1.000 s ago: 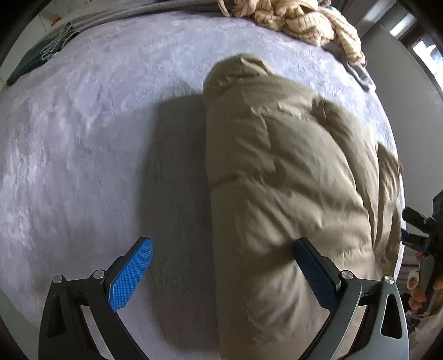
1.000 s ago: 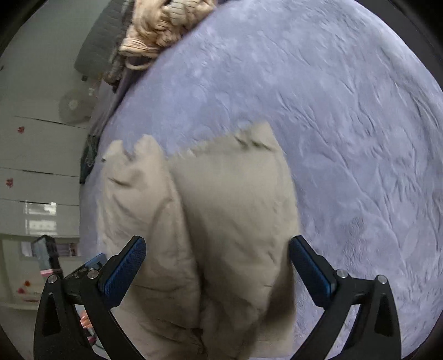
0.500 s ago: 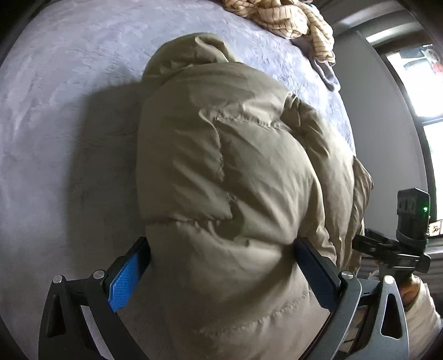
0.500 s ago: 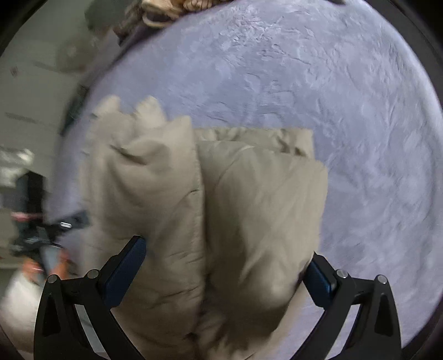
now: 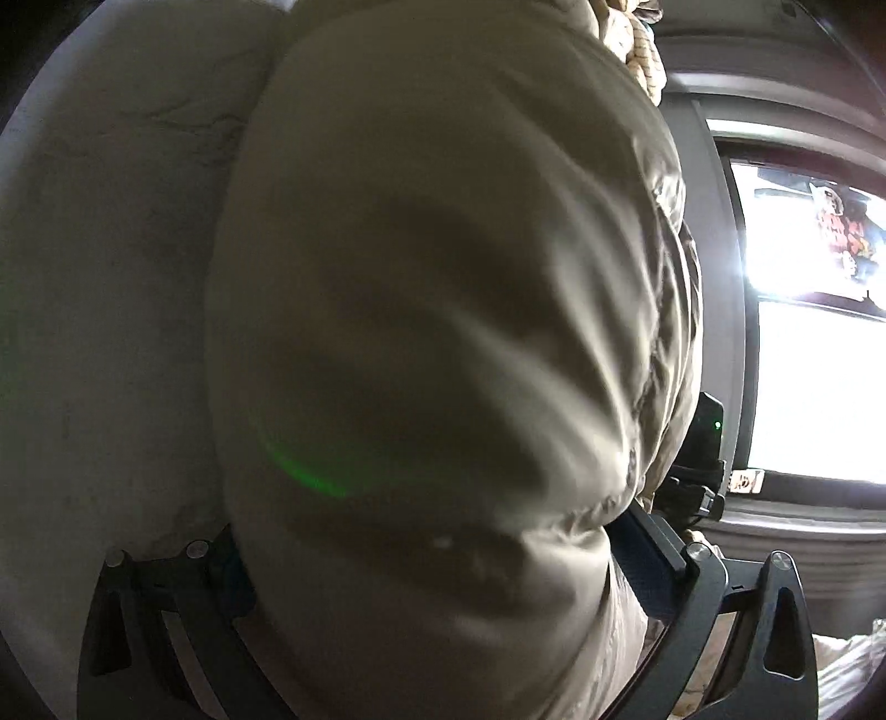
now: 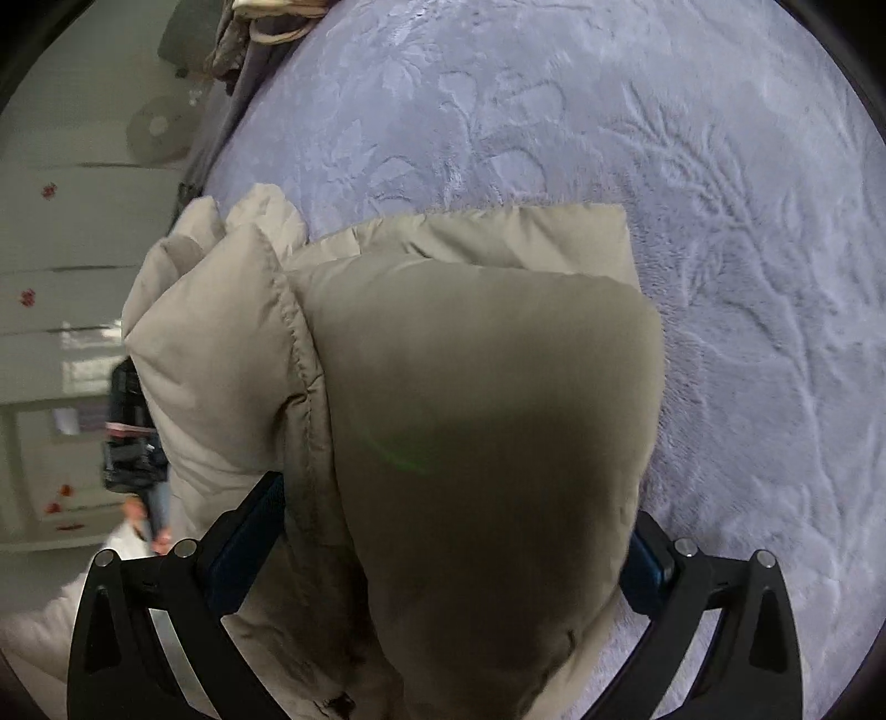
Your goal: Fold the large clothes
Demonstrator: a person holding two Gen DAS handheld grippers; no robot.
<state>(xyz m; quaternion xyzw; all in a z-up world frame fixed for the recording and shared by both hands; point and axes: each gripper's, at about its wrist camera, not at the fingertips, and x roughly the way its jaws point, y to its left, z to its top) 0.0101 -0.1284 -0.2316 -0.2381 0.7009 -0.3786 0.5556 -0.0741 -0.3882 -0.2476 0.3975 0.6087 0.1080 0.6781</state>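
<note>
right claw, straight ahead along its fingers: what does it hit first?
The right claw already has the folded tan puffer jacket bulging between its fingers, so it would press further into that. The lavender blanket lies beyond; depth unclear.

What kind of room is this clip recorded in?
Most likely a bedroom at home. The padded beige jacket sits on a broad lavender plush bedspread with an embossed leaf pattern, more clothing is heaped at its far edge, and a bright window shows to one side.
</note>
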